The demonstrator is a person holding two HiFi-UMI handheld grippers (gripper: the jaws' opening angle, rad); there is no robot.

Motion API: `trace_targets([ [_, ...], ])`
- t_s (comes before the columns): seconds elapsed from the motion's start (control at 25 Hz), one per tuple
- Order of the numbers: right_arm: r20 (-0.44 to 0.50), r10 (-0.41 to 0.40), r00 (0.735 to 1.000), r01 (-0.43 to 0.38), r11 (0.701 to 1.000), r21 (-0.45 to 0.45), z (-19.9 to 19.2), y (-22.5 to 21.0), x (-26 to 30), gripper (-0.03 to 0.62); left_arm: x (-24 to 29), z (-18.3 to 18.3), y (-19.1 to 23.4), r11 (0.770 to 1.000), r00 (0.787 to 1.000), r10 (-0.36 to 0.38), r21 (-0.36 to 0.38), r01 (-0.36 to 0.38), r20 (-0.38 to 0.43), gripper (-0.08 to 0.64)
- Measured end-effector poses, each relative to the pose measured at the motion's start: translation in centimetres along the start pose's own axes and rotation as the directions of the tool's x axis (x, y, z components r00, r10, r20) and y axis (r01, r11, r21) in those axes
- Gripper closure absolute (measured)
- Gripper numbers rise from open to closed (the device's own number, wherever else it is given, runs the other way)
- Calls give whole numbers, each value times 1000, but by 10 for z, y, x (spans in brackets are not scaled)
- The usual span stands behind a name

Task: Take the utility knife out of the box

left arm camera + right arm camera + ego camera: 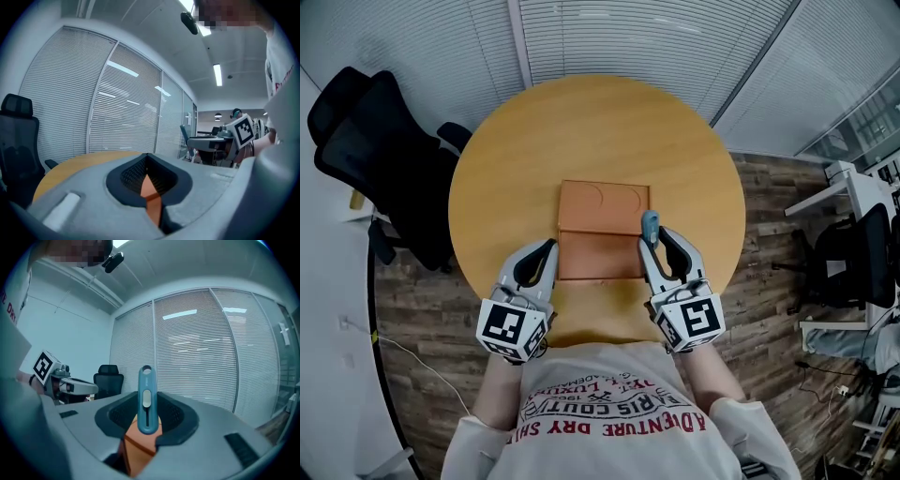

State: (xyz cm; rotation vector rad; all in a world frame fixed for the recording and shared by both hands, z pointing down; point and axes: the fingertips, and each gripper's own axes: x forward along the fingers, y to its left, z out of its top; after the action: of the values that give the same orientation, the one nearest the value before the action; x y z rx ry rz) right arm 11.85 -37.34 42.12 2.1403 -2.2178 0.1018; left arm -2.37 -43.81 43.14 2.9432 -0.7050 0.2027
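The utility knife [146, 399] stands upright between the jaws of the right gripper [146, 417], which are closed on its lower body. It is above the right edge of the open orange box [602, 211], towards the near side. It's a slim blue knife with a pale slider in a slot and a hanging hole at the top. Its lower end is buried between the pads. The left gripper [550, 247] sits at the box's near left edge with its jaws closed together. Orange shows in the slit between them, and contact there is unclear. All this is on the round wooden table [581, 131].
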Motion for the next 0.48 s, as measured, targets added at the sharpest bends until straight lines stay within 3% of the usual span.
trace_targets([
  [0.48,-8,8,1000,-8,1000,2,-1,11,4,459,-2,-2,3,1000,1000,-4,9,4,-14,565],
])
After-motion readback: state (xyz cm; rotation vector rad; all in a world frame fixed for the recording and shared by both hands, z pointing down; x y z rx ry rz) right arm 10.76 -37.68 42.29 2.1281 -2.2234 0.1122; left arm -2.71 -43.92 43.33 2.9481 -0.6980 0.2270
